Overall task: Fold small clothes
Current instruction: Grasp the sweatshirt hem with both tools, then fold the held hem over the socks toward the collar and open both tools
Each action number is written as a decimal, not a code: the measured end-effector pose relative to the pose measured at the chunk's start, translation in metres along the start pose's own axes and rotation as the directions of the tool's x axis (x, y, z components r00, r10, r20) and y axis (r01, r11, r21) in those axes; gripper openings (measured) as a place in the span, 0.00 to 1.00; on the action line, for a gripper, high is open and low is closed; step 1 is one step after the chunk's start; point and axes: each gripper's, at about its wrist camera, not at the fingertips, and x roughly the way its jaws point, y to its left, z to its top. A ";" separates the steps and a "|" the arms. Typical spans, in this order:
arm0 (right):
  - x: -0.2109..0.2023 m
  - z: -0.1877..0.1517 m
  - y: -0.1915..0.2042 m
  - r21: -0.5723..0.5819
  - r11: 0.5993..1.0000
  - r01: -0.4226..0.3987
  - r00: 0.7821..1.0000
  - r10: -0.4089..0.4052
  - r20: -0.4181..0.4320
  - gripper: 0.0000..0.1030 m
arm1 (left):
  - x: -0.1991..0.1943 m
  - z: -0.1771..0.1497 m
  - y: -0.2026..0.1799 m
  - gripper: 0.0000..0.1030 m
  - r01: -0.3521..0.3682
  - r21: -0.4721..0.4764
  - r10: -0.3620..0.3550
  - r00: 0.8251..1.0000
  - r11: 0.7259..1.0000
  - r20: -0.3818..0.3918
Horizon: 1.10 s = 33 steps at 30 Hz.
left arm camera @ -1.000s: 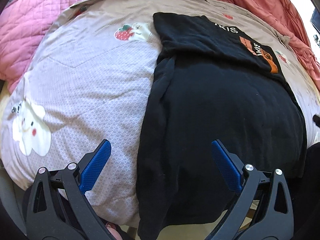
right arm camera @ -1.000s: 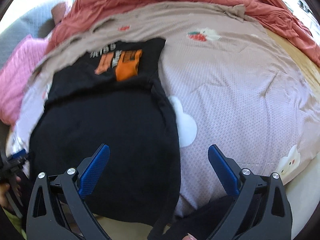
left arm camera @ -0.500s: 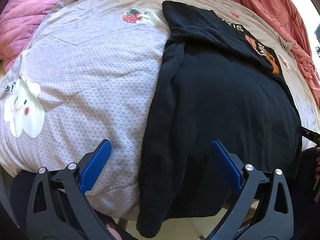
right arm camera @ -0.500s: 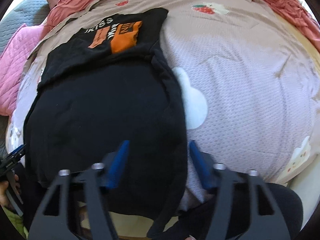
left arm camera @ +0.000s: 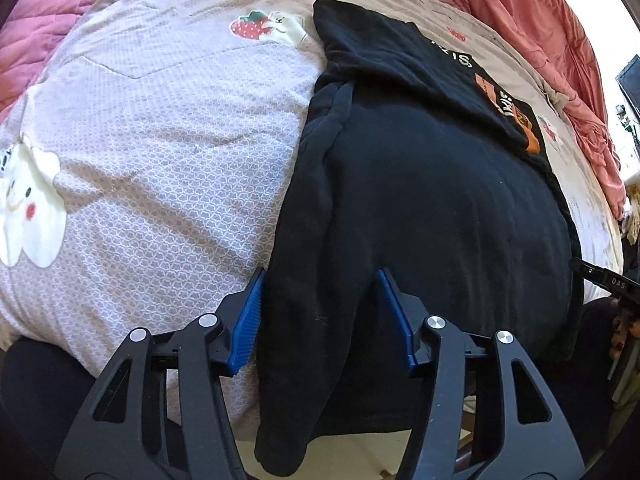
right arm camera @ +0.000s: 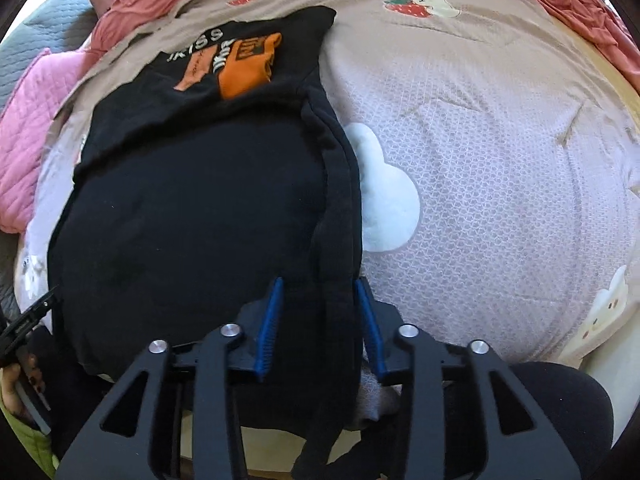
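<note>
A black garment [left arm camera: 432, 208] lies flat on the bed, its near end hanging over the bed's front edge; it also shows in the right wrist view [right arm camera: 192, 216]. Its far part is folded over and shows an orange and white print [right arm camera: 240, 64]. My left gripper [left arm camera: 320, 312] has its blue jaws partly closed around the garment's left edge near the hem. My right gripper [right arm camera: 320, 320] has its jaws narrowly closed around the right edge near the hem. The cloth fills both gaps.
The bed cover [left arm camera: 160, 128] is pale lilac with cloud and strawberry patches. A pink quilt [left arm camera: 44, 20] lies at the far left and a rust-red blanket [left arm camera: 540, 20] across the back. The bed's front edge is just below both grippers.
Both grippers moved forward onto the garment's near corners and their jaws narrowed from wide open around its side edges.
</note>
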 end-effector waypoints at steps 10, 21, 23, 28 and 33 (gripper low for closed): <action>-0.008 -0.002 -0.002 0.017 0.995 -0.098 0.995 0.097 0.036 0.09 | 0.001 0.001 0.002 0.24 0.012 -0.010 -0.012 1.000 1.000 0.014; -0.047 0.006 -0.018 0.033 0.920 -0.391 0.887 0.367 0.281 0.08 | -0.037 0.018 -0.004 0.06 0.133 -0.019 -0.129 0.984 0.991 0.121; -0.052 0.010 -0.019 0.020 0.909 -0.415 0.863 0.387 0.324 0.08 | -0.044 0.027 -0.003 0.06 0.152 -0.027 -0.146 0.978 0.988 0.146; -0.059 0.026 -0.021 -0.003 0.906 -0.424 0.833 0.391 0.392 0.08 | -0.053 0.053 -0.004 0.06 0.162 -0.037 -0.152 0.969 0.986 0.196; -0.065 0.052 -0.023 -0.036 0.930 -0.366 0.830 0.343 0.439 0.08 | -0.057 0.083 -0.002 0.06 0.170 -0.062 -0.150 0.959 0.983 0.241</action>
